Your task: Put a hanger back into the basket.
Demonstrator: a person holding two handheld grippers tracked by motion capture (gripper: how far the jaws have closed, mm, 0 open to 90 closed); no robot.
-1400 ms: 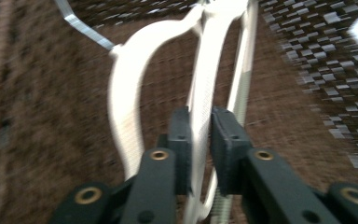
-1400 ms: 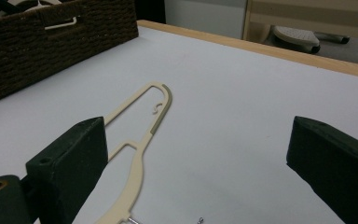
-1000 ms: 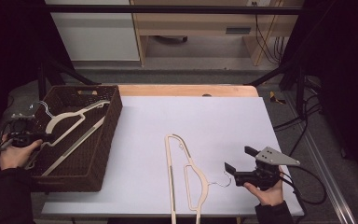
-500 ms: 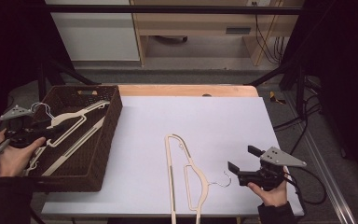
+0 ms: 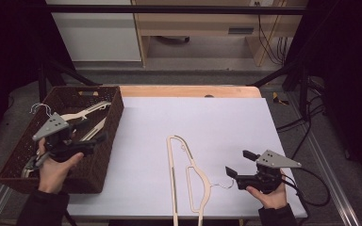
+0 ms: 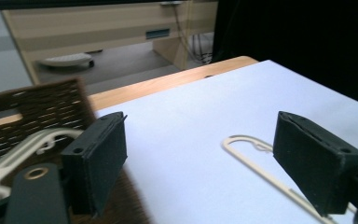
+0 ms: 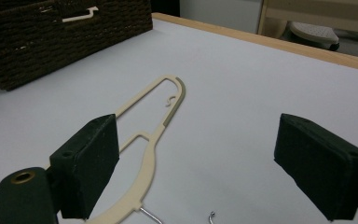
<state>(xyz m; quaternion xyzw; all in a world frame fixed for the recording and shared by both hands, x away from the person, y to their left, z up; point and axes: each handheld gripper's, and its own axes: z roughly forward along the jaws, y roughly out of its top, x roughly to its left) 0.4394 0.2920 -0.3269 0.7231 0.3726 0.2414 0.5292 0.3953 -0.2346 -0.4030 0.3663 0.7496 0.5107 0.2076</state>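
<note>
Hangers: one cream hanger (image 5: 185, 179) lies flat on white table (image 5: 207, 122) near front edge, just beside R gripper (image 5: 238, 162), jaws wide, nothing between, closing slightly. More hangers in basket (image 5: 104, 155) at table's left. L gripper (image 5: 99, 139) has risen off basket hanger (image 5: 82, 114), jaws just opened, empty, i.e. released; likely no transfer this cycle.

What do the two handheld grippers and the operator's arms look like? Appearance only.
Both the left gripper and the right gripper are black, each topped with a grey three-cornered plate. Their jaws are blocky black pads with small screw holes. A black cable trails from the right one. The person wears dark long sleeves.
</note>
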